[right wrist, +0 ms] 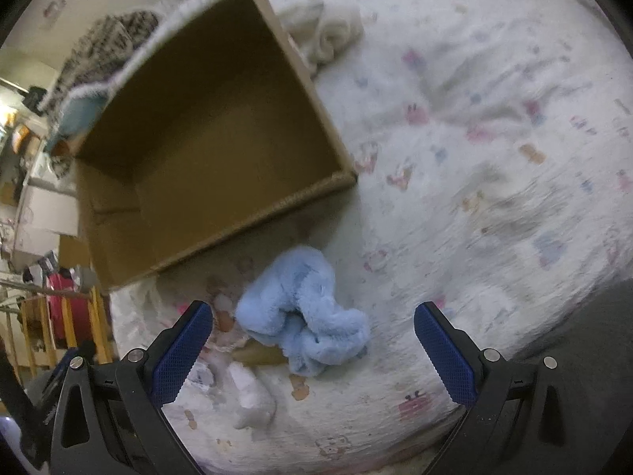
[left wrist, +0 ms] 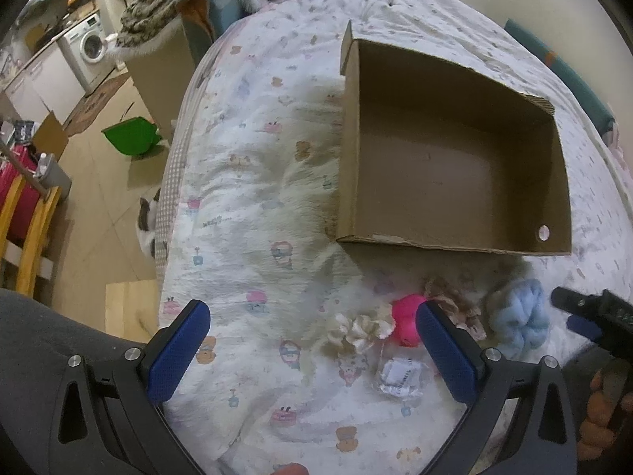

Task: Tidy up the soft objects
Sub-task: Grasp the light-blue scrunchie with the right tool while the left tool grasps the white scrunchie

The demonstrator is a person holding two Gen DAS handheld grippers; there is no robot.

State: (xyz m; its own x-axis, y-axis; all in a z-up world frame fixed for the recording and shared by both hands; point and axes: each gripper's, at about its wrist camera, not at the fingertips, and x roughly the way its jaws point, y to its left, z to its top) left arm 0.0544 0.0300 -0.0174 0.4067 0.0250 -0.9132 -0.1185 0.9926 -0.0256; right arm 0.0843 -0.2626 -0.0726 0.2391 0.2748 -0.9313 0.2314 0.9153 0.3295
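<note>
Both grippers are spread wide and hold nothing. Between the right gripper [right wrist: 312,324] fingers lies the fluffy blue scrunchie [right wrist: 304,312] on the bed cover [right wrist: 494,158]. By the left gripper [left wrist: 312,322] sit a pink toy [left wrist: 407,320] and cream scrunchie [left wrist: 362,328], near the empty cardboard box [left wrist: 344,166] edge.

A home: printed bedspread [left wrist: 253,206], washing machine [left wrist: 90,45] beyond.
</note>
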